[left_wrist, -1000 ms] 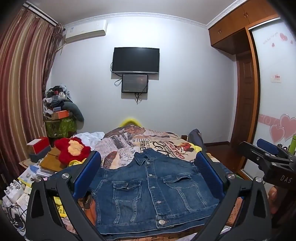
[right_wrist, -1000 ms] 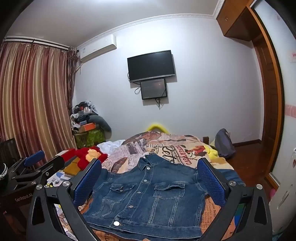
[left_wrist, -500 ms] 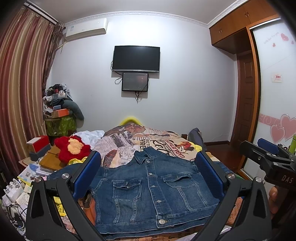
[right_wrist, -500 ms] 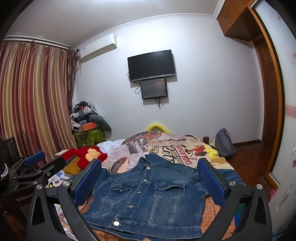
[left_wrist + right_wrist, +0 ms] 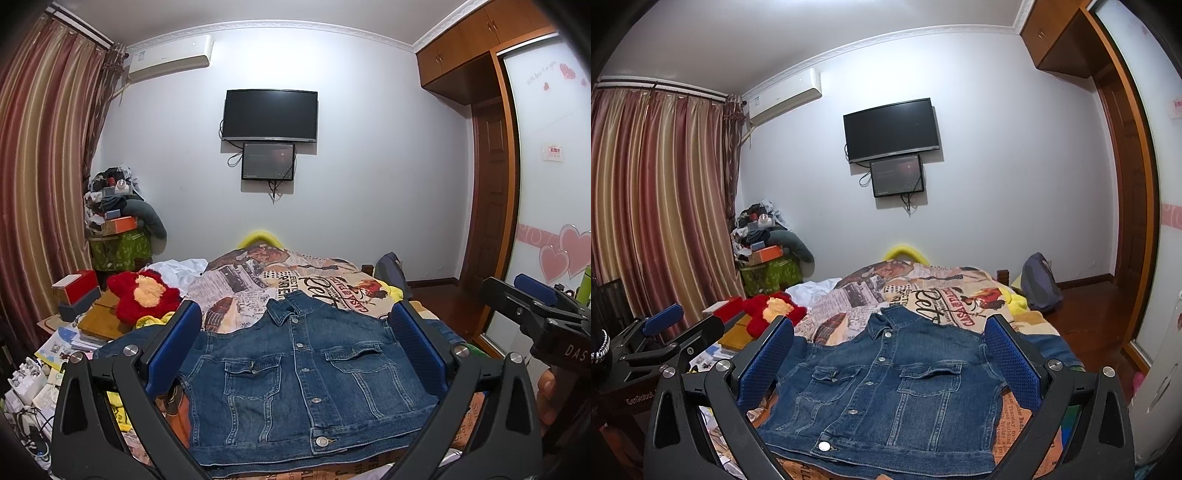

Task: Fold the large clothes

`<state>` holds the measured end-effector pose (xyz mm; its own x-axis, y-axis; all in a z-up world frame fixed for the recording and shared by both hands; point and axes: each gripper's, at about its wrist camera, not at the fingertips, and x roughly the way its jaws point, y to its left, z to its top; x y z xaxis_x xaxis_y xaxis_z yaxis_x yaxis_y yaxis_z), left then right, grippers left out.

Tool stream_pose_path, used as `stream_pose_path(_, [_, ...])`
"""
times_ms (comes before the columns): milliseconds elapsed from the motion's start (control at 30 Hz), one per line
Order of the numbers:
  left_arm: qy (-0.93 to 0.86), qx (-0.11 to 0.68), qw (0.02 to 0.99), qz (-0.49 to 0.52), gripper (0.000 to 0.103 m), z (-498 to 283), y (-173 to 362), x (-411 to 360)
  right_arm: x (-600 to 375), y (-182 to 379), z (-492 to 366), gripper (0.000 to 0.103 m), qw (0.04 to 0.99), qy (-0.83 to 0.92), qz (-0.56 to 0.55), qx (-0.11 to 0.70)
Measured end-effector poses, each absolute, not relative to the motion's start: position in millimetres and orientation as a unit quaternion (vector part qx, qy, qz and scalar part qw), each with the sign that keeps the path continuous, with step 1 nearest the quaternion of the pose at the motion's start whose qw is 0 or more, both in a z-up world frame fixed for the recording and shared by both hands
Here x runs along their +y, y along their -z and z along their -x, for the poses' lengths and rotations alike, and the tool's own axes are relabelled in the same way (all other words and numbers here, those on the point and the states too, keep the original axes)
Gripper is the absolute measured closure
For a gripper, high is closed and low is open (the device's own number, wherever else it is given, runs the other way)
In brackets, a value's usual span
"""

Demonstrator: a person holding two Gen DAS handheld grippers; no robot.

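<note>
A blue denim jacket (image 5: 295, 380) lies front up and buttoned on the bed, collar toward the far wall, sleeves spread to both sides. It shows again in the right wrist view, jacket (image 5: 886, 391). My left gripper (image 5: 295, 343) hovers above its near hem, open, blue pads wide apart, nothing between them. My right gripper (image 5: 888, 349) is also open and empty above the jacket. Each gripper appears at the edge of the other view: right gripper (image 5: 535, 310), left gripper (image 5: 665, 339).
A newspaper-print bedspread (image 5: 295, 277) covers the bed. A red plush toy (image 5: 146, 295), boxes and books crowd the left side. A grey backpack (image 5: 1039, 282) leans at the bed's far right. A wardrobe (image 5: 546, 184) stands right, curtains (image 5: 40, 184) left.
Both views have tilted down slightly, so the jacket sits a little higher in frame. The jacket has not moved and both grippers stay open.
</note>
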<state>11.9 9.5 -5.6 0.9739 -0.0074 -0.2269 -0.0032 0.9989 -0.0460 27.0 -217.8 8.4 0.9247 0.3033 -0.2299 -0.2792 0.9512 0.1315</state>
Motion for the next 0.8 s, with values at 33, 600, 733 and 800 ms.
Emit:
stream_pose_path(33, [0.001,0.114,0.993,0.023,0.0,-11.7,5.6,9.8,-217.8,-8.9,-27.1,0.0,0.98,-0.149,-0.047,0.125])
stream_pose_path(600, [0.002,0.115,0.993,0.024,0.0,-12.9,6.7,8.8,-214.1,-1.0,-28.1,0.0,0.98,-0.148,-0.048,0.126])
stream_pose_path(733, [0.003,0.115,0.993,0.023,0.0,-12.9,6.9,8.7,-216.0,-4.8,-27.2,0.0,0.98,-0.148,-0.049,0.126])
stream_pose_path(800, [0.003,0.115,0.993,0.023,0.0,-13.0,6.6,8.9,-214.2,-3.9,-26.3,0.0,0.98,-0.148,-0.05,0.126])
